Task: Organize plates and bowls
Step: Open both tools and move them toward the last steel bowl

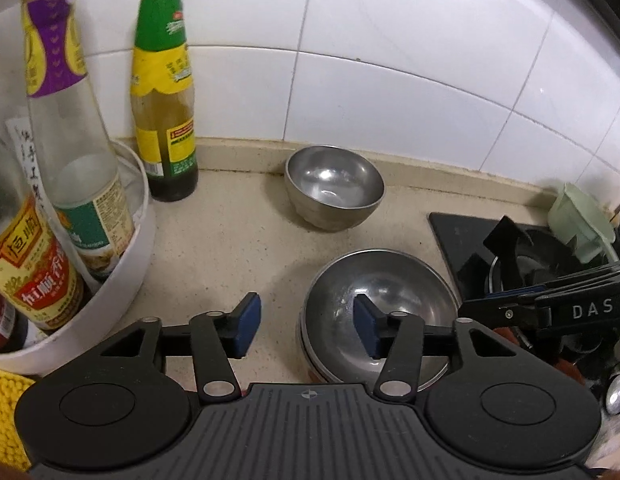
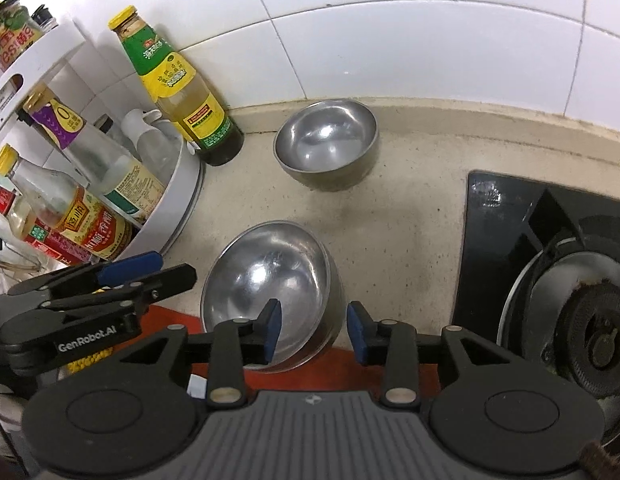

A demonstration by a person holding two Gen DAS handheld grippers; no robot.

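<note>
On counter, near steel bowl (image 2: pixel 269 280) & far bowl (image 2: pixel 326 140) empty, left tongs (image 1: pixel 307 330), right tongs (image 2: pixel 312 330) both wide apart, holding nothing.

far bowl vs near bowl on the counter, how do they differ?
The far bowl sits by the tiled wall, clear of both tools; the near bowl sits at the counter's front edge, with the right tool open astride its rim. The far bowl stands alone; the near bowl looks nested in another, judging by doubled rims in the left wrist view. The far bowl appears smaller. Both are empty, upright, bare steel.
</note>
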